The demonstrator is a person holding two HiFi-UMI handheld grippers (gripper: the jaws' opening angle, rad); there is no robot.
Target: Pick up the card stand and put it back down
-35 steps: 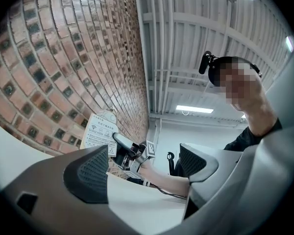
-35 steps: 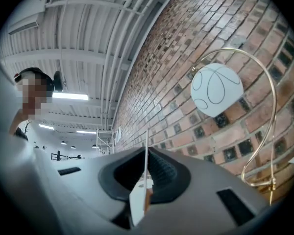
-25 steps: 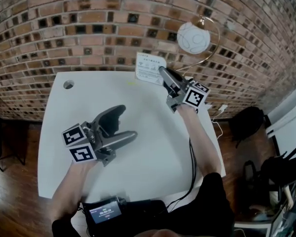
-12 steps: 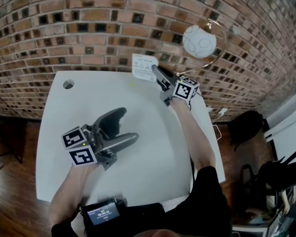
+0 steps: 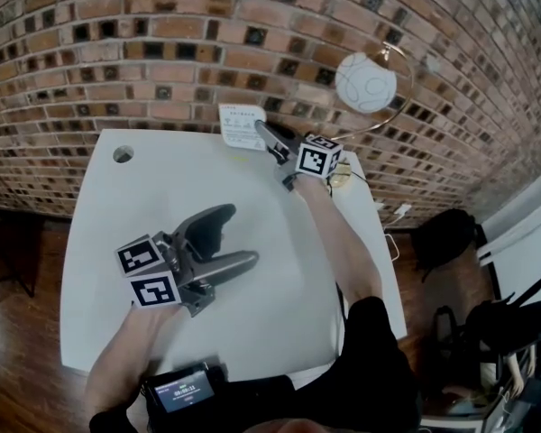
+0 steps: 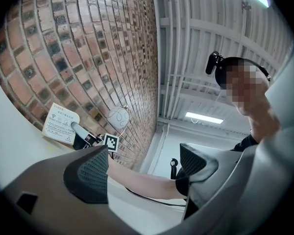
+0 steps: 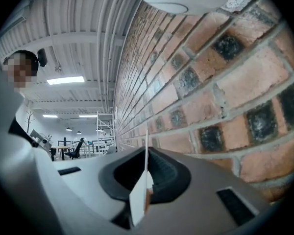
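In the head view, the right gripper [image 5: 263, 132] reaches level to the far edge of the white rectangular surface [image 5: 108, 242], its jaws pinched on the side edge of the white printed card stand [image 5: 241, 126]. The stand is upright just before the red brick wall [image 5: 117, 52]; a grip on the edge probably keeps the sheet vertical, so it can go down on its foot. Whether the foot touches the surface cannot be told here. The left gripper [image 5: 237, 238] hangs over the near middle of the surface, well apart from the stand, jaws spread and empty, seemingly parked out of the way. In the left gripper view, both ribbed pads stand wide with only the person's forearm far beyond, and the card stand sits low at the wall, at or barely above the surface. In the right gripper view, the stand is seen edge-on, a thin white sheet clamped between the dark pads with the bricks close behind.
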